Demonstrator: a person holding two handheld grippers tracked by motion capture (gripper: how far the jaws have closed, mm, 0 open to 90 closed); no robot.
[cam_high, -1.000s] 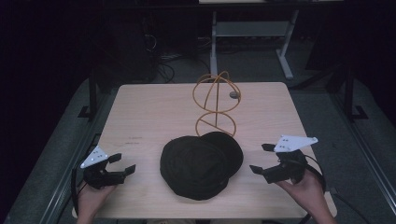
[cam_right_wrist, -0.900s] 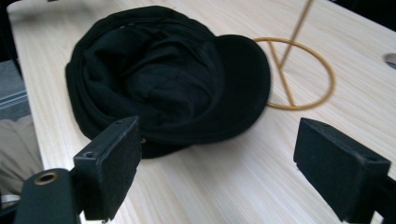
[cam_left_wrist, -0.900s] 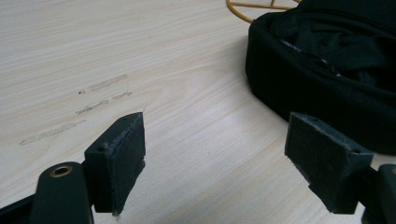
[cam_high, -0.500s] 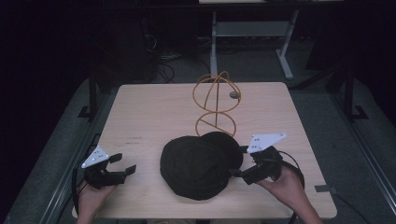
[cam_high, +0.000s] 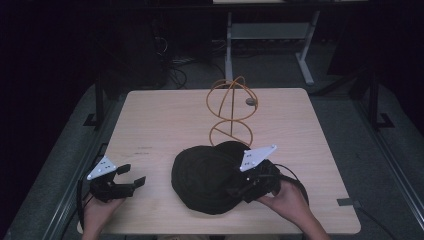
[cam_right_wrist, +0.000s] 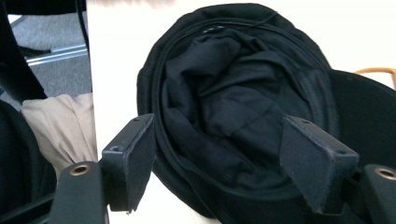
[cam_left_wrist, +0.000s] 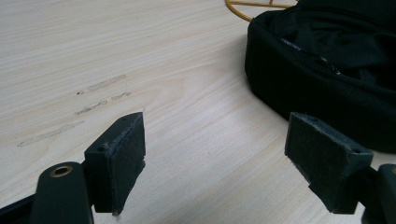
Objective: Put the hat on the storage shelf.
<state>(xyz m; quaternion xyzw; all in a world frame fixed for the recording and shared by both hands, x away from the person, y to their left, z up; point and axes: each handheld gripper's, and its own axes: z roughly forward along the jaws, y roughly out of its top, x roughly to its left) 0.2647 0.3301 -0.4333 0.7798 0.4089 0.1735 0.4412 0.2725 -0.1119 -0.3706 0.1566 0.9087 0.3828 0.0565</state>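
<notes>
At the near middle of the desk (cam_high: 165, 115), a black cap (cam_high: 210, 172) is laid upside down, its hollow turned up, with the brim pointing toward the far side beside a wire stand (cam_high: 231, 112).

Step in hand, as judged: the approach to a first grasp of the cap. The right gripper (cam_high: 239, 189) is held at the cap's right rim, jaws spread wide and nothing caught between them; in the right gripper view the rim and lining are framed between the two jaws. The left gripper (cam_high: 131, 176) is rested near the desk's left front corner, jaws likewise wide and empty, well apart from the cap.

Next move, as judged: the right gripper must be lowered so that one jaw goes inside the rim and one outside, then closed on the fabric edge; the soft cloth is likely to fold, so a firm bite on the stitched band is called for.

Appearance of the cap: black cloth, round crown, crumpled lining gathered in folds inside, a seamed band around the rim, side wall softly padded as shown in the left gripper view (cam_left_wrist: 327, 79).
</notes>
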